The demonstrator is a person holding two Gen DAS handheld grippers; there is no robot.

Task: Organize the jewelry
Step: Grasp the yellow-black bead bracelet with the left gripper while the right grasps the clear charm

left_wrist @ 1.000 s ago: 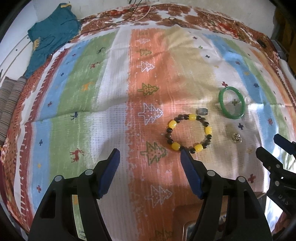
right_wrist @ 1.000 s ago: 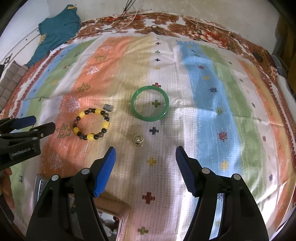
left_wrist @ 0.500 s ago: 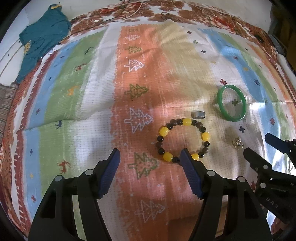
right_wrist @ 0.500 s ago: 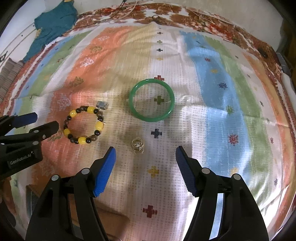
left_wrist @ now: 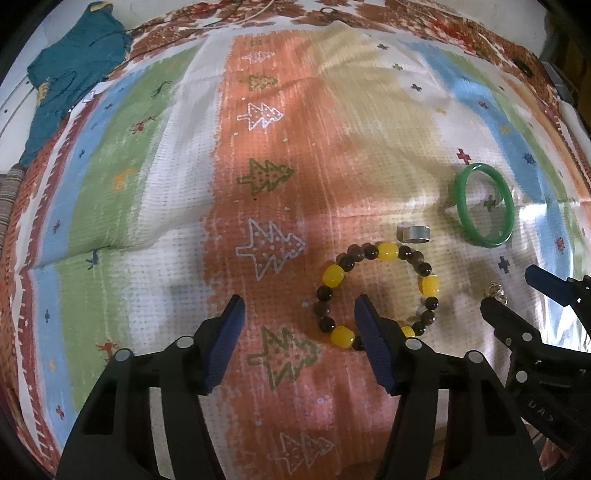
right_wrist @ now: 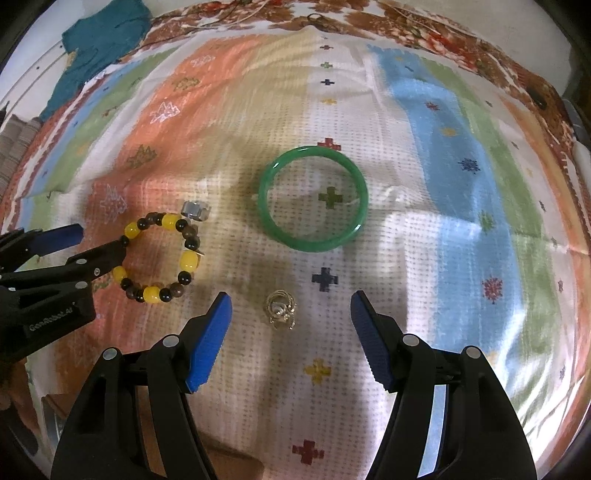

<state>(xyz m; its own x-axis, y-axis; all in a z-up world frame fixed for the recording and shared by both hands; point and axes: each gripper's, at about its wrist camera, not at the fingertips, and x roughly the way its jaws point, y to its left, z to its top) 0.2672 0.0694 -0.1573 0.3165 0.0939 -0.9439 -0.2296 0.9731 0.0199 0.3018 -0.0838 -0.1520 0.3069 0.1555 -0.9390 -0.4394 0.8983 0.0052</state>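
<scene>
A bead bracelet (left_wrist: 376, 291) of yellow and dark beads lies on the striped cloth; my left gripper (left_wrist: 299, 308) is open, its right finger over the bracelet's near edge. A silver ring (left_wrist: 413, 233) sits just beyond the bracelet. A green bangle (right_wrist: 313, 198) lies flat farther on, also in the left wrist view (left_wrist: 484, 205). A small gold-wire piece (right_wrist: 280, 309) lies between the fingers of my open right gripper (right_wrist: 290, 310). The bracelet (right_wrist: 162, 258) and the left gripper (right_wrist: 86, 245) show at the left of the right wrist view.
A colourful striped cloth (left_wrist: 155, 155) with tree and cross motifs covers the surface. A teal garment (left_wrist: 70, 70) lies at the far left corner. Cables (right_wrist: 258, 11) run along the far edge. A wooden box edge (right_wrist: 236, 465) shows under the right gripper.
Both grippers have moved forward and lower toward the jewelry. The left one's right finger now overlaps the bracelet; the gold piece now sits between the right fingers.
</scene>
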